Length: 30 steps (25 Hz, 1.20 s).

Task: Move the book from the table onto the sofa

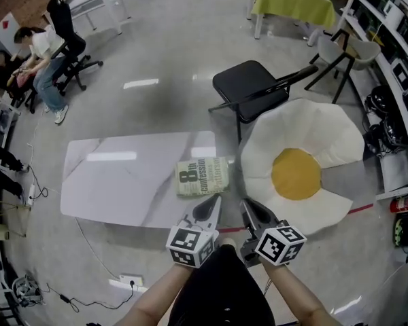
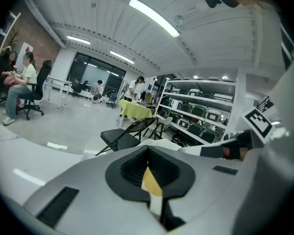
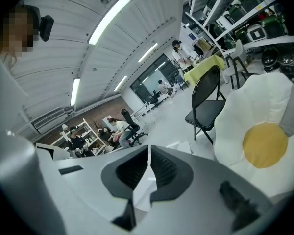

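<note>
The book [image 1: 202, 176], green and white with dark print, lies flat at the right end of the white marble table [image 1: 122, 182]. The sofa [image 1: 302, 165] is a fried-egg-shaped cushion, white with a yellow middle, on the floor just right of the table; it also fills the right of the right gripper view as the sofa [image 3: 264, 131]. My left gripper [image 1: 216, 198] is shut and empty, its tip just short of the book's near right corner. My right gripper [image 1: 244, 204] is shut and empty, pointing at the gap between book and sofa. Both pairs of jaws meet in the gripper views: left gripper [image 2: 148, 153], right gripper [image 3: 149, 153].
A black folding chair [image 1: 251, 87] stands behind the sofa. A person sits on an office chair [image 1: 61, 39] at the far left. A table with a yellow-green cloth [image 1: 292, 2] and shelves [image 1: 394, 46] line the far right. A power strip [image 1: 130, 280] and cables lie on the floor.
</note>
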{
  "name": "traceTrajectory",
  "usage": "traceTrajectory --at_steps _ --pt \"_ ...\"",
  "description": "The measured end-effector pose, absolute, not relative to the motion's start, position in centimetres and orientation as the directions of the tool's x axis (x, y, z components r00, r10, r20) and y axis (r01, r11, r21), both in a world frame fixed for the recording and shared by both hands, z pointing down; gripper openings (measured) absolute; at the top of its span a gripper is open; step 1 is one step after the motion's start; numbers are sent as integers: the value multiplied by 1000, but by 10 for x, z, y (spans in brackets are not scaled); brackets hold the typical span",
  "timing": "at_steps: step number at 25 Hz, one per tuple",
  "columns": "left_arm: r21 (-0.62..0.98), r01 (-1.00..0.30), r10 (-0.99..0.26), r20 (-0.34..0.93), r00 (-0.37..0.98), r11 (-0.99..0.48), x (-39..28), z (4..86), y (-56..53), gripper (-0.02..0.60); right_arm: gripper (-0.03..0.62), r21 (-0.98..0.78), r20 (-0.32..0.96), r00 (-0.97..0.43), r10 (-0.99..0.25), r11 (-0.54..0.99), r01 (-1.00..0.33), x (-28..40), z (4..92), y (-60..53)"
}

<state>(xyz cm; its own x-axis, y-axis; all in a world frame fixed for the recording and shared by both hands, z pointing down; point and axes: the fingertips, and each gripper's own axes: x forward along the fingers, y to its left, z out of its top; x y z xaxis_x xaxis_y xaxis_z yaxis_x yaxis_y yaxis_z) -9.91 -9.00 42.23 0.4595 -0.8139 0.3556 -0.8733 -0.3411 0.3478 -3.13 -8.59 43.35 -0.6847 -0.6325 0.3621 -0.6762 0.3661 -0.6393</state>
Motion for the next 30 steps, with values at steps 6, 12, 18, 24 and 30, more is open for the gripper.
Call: traceTrajectory --at_steps 6,12,18,24,30 --pt "368 -869 -794 389 467 -331 -114 472 -123 11 11 -630 389 -652 -651 328 -704 -42 474 -126" --pt "387 -856 -776 396 491 -343 -116 511 -152 11 11 -624 404 -614 -678 286 -727 -51 514 -154" --pt "407 -850 -775 396 493 -333 -116 544 -172 11 11 -627 419 -591 -690 251 -737 -58 550 -173" --pt "436 -843 -767 405 497 -316 -119 589 -175 11 11 -635 444 -573 -689 210 -744 -61 596 -178" --pt "450 -838 -757 417 504 -310 -117 633 -182 11 11 -629 477 -553 -683 174 -758 -53 646 -184"
